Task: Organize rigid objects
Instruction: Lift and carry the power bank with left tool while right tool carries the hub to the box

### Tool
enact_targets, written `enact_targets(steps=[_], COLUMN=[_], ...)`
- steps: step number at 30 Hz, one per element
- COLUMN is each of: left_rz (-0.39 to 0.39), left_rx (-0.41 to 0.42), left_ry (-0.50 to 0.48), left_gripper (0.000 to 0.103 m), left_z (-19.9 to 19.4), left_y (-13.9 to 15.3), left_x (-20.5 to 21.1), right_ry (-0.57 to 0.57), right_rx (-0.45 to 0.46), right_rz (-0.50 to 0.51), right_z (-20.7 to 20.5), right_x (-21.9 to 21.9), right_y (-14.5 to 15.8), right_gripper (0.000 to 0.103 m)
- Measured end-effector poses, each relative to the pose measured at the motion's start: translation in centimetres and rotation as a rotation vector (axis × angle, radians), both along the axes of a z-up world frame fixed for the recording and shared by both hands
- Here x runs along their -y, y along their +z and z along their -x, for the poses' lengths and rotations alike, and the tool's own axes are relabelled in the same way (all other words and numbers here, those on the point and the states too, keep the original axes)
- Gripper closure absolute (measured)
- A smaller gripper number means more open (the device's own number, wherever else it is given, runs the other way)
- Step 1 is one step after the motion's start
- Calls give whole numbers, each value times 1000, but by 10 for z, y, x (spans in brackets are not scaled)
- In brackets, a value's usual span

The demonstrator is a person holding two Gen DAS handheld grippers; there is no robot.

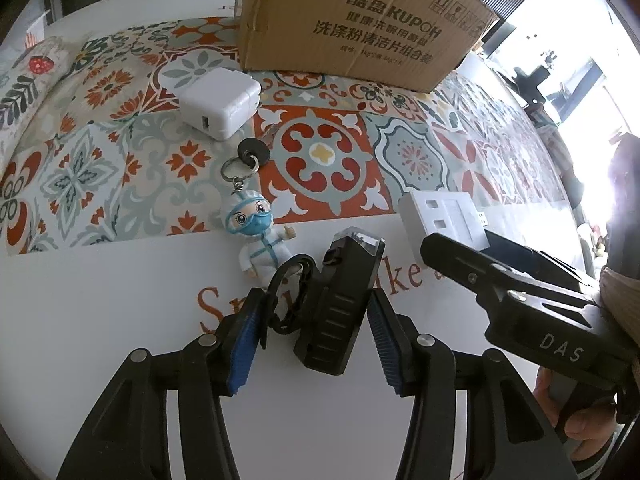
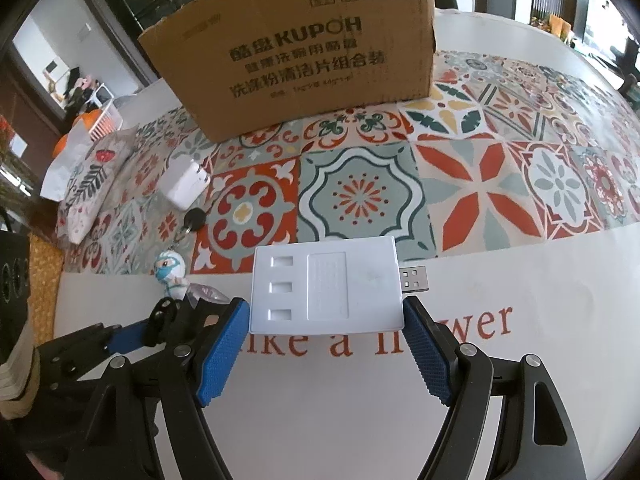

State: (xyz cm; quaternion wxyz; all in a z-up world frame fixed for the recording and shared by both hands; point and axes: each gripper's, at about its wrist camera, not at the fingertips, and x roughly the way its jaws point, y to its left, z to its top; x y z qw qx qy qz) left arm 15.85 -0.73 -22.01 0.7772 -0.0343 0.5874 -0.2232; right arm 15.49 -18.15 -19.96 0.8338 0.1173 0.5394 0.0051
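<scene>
Flashlight: small black torch [image 1: 340, 300] with a clear lens end, sitting between the left gripper [image 1: 312, 344] pads on the white part of the table mat [image 1: 120, 320]. Looks like hard ribbed plastic, so stiff and not slippery, probably a bit of weight for its size.
Left gripper state: partly spread around the torch body. Right pad seems just off the ribbed side, left pad has the black wrist cord [image 1: 286, 292] bunched against it, so I can't honestly say it's clamped yet.
Where to grab it: across the ribbed flanks, mid-body. Keep the loose cord out of the pinch or it'll twist.
USB hub: flat white box [image 2: 326, 290] with a metal plug sticking out its right end, lying on the mat near the printed lettering.
Right gripper state: right gripper [image 2: 326, 344] spread wide, pads at the hub's near corners, whether they're pressing I can't tell.
Hub handling: light, rigid, smooth shell so kinda slippy. Take the long edges, stay off the plug.
Others waiting: white charger [image 1: 218, 106] and doll keychain [image 1: 260, 236] nearby.
Drop spot, my guess: cardboard box [image 1: 356, 20] at the back.
</scene>
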Motion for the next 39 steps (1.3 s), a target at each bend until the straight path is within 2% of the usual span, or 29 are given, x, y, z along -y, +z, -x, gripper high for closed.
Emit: enact_targets(steps=[6, 17, 22, 27, 29, 30, 33, 39], left_rz=[14, 16, -3, -25, -25, -42, -100, -97], left_rx=[15, 76, 46, 65, 52, 37, 87, 103], left_ry=[-7, -12, -21, -43, -53, -57, -66, -66], left_gripper=[59, 63, 62, 60, 63, 68, 68, 71], left_z=[5, 13, 13, 14, 13, 13, 14, 11], left_y=[6, 22, 9, 6, 3, -1, -5, -11], left_x=[1, 2, 6, 11, 14, 17, 23, 27], right_ry=[4, -1, 3, 0, -4, -7, -12, -15], right_rx=[-15, 16, -2, -30, -38, -41, -47, -47], right_rz=[-21, -8, 1, -15, -17, -20, -28, -26], right_z=[4, 14, 15, 17, 17, 18, 17, 18], right_x=[0, 4, 5, 8, 10, 11, 13, 16], right_y=[-3, 14, 10, 1, -2, -3, -4, -4], right_gripper=[25, 25, 25, 25, 25, 25, 25, 25])
